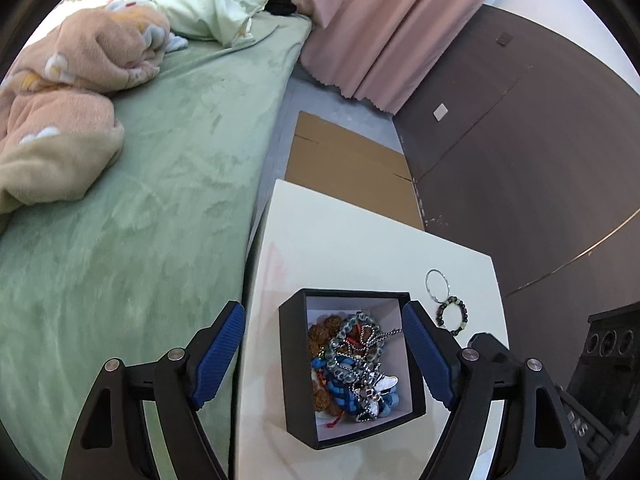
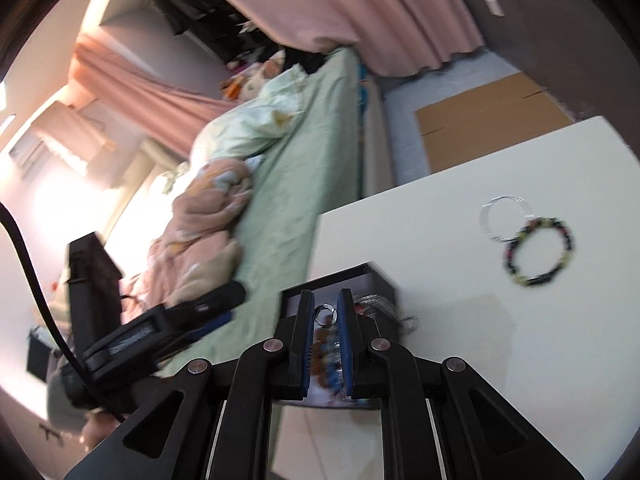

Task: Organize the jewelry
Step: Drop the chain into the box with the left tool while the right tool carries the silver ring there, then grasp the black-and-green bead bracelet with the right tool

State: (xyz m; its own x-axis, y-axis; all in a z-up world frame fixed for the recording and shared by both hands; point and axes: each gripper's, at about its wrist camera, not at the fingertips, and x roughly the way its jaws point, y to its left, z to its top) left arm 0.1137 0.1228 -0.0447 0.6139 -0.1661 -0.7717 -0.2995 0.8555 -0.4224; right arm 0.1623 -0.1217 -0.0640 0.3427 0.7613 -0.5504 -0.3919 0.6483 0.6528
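A: Left gripper status?
B: Jaws spread wide, straddling the black box, which sits on the white table between the fingers. Tangled beads and chains fill it.

A: Right gripper?
B: Fingers drawn close, clamped on a small silver ring just above the box.

A: Farther out?
B: Ahead and to the right of the fingers: a clear bangle touching a dark beaded bracelet.

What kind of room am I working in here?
Most likely a bedroom: a bed with a green sheet, a rumpled pink blanket, and pink curtains beside the white table.
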